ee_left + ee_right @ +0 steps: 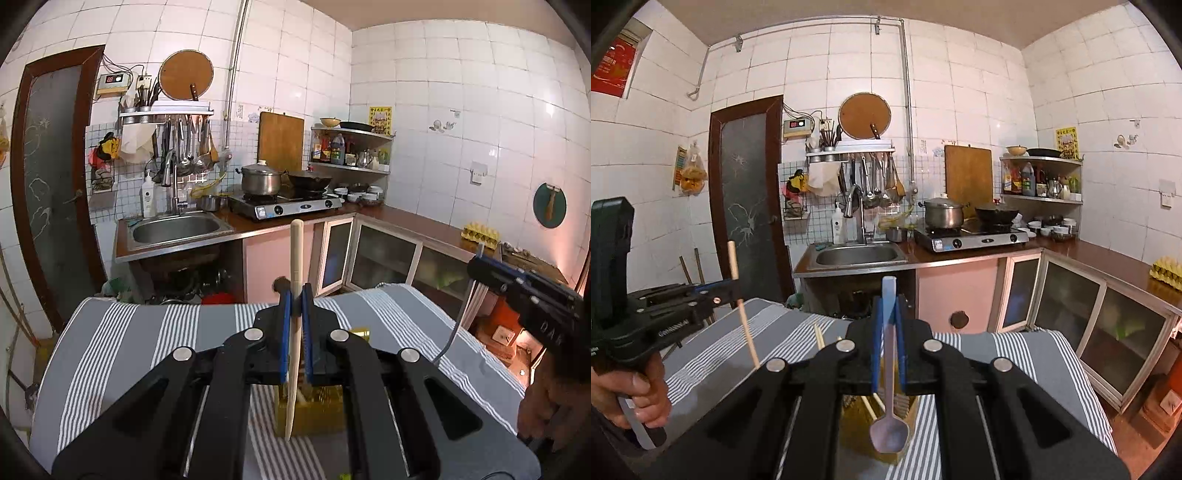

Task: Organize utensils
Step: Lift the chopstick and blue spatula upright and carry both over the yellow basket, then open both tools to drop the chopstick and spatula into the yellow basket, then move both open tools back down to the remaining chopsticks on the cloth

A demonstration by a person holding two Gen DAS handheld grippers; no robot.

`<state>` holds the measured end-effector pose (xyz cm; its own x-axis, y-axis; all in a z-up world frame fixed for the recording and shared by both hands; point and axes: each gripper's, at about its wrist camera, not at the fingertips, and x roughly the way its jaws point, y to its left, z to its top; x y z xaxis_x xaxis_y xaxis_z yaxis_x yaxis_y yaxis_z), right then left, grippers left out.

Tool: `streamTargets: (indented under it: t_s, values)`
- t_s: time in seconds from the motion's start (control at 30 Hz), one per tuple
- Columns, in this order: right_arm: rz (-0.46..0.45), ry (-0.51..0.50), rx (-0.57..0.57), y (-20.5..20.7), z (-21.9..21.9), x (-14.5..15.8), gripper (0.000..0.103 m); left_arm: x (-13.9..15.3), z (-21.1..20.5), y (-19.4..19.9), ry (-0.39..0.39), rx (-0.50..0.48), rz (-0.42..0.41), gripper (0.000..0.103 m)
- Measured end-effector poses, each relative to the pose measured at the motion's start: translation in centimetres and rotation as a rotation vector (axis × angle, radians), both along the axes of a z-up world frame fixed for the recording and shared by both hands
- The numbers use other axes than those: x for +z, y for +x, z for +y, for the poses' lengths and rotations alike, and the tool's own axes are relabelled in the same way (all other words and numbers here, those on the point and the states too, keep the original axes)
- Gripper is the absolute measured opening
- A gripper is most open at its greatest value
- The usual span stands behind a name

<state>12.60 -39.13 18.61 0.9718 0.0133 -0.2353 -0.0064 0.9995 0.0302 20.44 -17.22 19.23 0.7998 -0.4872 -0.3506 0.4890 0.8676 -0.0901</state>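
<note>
Two grippers hang over a striped tablecloth [147,332] in a tiled kitchen. Left gripper [295,295] pinches a chopstick [294,314]; right gripper [888,314] pinches a spoon [889,432], both above a yellow holder [317,410] containing chopsticks.

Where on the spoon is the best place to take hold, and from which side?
On the flat handle's upper half, as the right gripper holds the spoon now: pads on the two broad faces, coming from the side. It hangs upright, bowl down over the yellow holder, and the bowl is too rounded for flat pads.
</note>
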Motion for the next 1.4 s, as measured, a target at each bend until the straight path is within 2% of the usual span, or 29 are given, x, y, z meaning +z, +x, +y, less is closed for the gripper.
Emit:
streamTargets:
  t_s: [0.37,0.73,0.87,0.9,1.0,1.03,1.1,1.4]
  values:
    - [0.007,-0.009,0.003,4.2,0.5,-0.6,0.007,-0.6,-3.1,3.1,-0.004,0.001,-0.054,0.005]
    - [0.046,0.009,-0.005,6.8,0.3,-2.4,0.007,-3.0,-3.0,5.4,-0.051,0.011,0.023,0.005]
    - [0.105,0.021,0.011,8.5,0.3,-3.7,0.007,-4.8,-2.7,6.5,-0.056,0.030,0.078,0.005]
    - [0.121,0.027,0.015,8.8,0.3,-4.1,0.008,-5.3,-2.5,6.8,-0.056,0.036,0.095,0.006]
    - [0.121,0.035,0.016,8.9,0.1,-4.5,0.008,-6.3,-1.4,7.4,-0.074,0.072,0.135,0.047]
    - [0.116,0.042,0.015,8.9,0.0,-4.5,0.010,-6.3,-0.7,7.5,-0.086,0.090,0.137,0.053]
    - [0.113,0.064,0.018,8.7,-0.5,-4.4,0.019,-6.2,0.1,7.5,-0.087,0.106,0.130,0.053]
    - [0.110,0.059,-0.024,5.4,-2.1,-4.5,0.019,-6.2,2.8,5.1,-0.056,0.142,0.093,0.052]
